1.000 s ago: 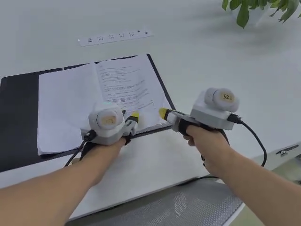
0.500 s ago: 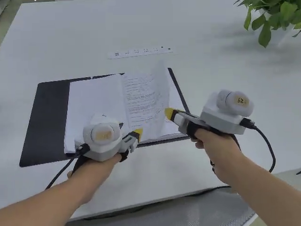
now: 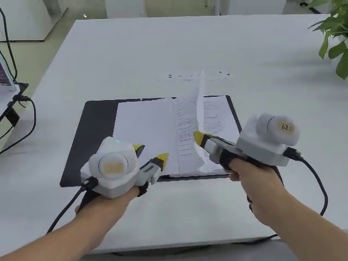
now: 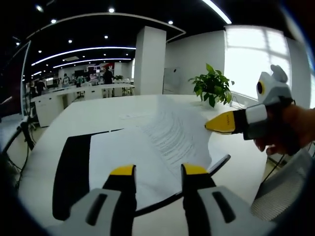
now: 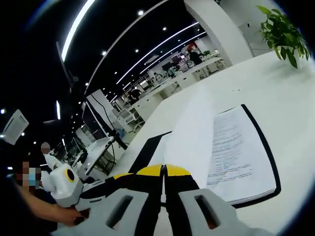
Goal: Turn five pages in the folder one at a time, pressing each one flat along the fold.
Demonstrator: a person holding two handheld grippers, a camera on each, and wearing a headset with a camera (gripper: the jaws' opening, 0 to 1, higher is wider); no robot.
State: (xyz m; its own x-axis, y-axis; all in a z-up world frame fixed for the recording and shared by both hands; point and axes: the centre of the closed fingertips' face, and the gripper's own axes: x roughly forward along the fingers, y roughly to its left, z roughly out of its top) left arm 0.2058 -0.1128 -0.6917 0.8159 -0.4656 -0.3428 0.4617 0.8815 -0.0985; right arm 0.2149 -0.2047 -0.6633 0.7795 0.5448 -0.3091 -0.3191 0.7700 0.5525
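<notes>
The black folder (image 3: 89, 138) lies open on the white table, with white pages on both sides. My right gripper (image 3: 198, 138) is shut on the lower edge of one printed page (image 3: 189, 128), which stands nearly upright over the fold. In the right gripper view the yellow-tipped jaws (image 5: 163, 171) are closed together on that page (image 5: 189, 132), and the printed right-hand sheet (image 5: 236, 147) lies flat beyond. My left gripper (image 3: 150, 154) hovers open at the folder's near edge, left of the raised page. The left gripper view has its jaws (image 4: 158, 170) apart, holding nothing.
A white power strip (image 3: 198, 74) lies on the table beyond the folder. A potted plant (image 3: 334, 32) stands at the far right. Cables (image 3: 22, 103) hang off the table's left edge. The table's near edge (image 3: 179, 244) runs below both hands.
The right gripper has lifted the page from low over the right side to nearly upright over the fold. The head camera has tilted up, so the folder sits lower in view.
</notes>
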